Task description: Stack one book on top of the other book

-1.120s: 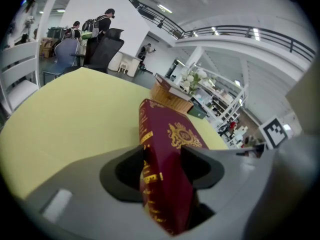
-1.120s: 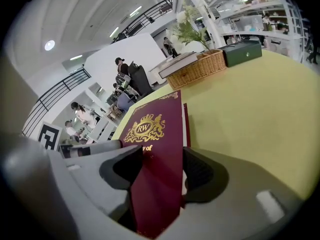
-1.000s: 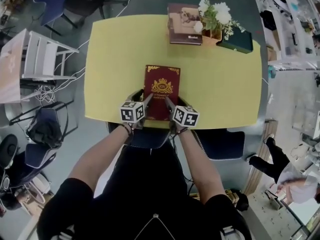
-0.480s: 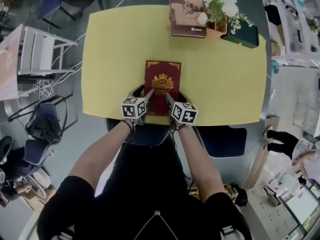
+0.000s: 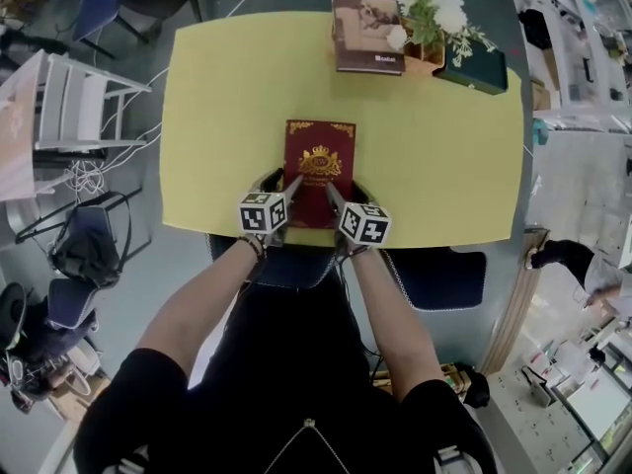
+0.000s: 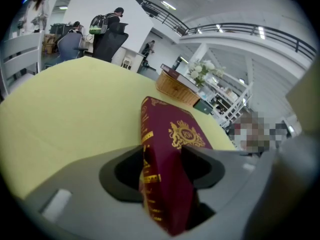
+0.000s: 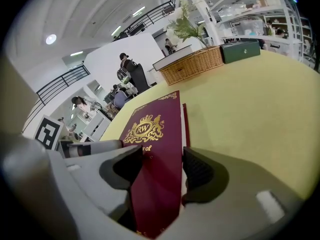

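Hardly anything has shifted: my left gripper (image 5: pixel 293 186) and right gripper (image 5: pixel 331 192) clamp the red book (image 5: pixel 320 161) by its near corners at the table's (image 5: pixel 227 117) front edge, so next I must lift it level toward the far brown book (image 5: pixel 367 33).

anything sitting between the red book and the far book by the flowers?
Nothing. Bare yellow tabletop runs between the red book and the far book; the head view shows it best.
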The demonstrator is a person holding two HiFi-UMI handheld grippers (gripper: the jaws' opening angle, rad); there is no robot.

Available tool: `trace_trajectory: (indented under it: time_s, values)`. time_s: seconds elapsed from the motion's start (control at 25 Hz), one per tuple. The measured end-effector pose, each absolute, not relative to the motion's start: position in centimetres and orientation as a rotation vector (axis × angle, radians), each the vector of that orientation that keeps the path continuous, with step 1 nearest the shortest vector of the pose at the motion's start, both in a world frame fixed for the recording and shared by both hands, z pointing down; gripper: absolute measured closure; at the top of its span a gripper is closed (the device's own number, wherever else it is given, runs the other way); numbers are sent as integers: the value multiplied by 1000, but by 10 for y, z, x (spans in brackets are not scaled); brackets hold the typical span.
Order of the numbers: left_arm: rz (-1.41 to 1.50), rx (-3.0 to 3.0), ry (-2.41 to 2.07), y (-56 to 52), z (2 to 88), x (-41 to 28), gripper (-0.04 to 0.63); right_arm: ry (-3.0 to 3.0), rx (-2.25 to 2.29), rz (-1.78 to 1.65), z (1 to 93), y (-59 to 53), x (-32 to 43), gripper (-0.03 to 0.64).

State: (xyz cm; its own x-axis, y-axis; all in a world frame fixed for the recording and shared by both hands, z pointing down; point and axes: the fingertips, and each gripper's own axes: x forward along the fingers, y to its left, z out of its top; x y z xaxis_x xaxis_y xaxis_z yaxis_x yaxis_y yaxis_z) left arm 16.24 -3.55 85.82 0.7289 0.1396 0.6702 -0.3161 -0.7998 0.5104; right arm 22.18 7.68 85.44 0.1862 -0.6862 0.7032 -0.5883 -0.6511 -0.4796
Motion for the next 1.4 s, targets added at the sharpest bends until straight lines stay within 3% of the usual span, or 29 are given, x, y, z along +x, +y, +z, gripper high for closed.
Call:
trace_trajectory:
  time_s: [0.32,0.56,0.92,1.2,1.4]
  values:
    - [884,2367,-170,-62,819,156,346,1229,-2423,-1347,815,100,250,364]
    - [729,2492,-127,-74,728,143,406,1267,-2492,-1165,732,119,263,385]
    - [581,2715,-62,-50,620,109,480,1498,-2566,-1024,634,108,206,531]
    - [566,2752,29,-17,604,86,588,1563,-2606,-1021,618,102,151,603]
    - [595,2740,102,-7,613,77,589,1482,-2676,-1052,624,114,140,614]
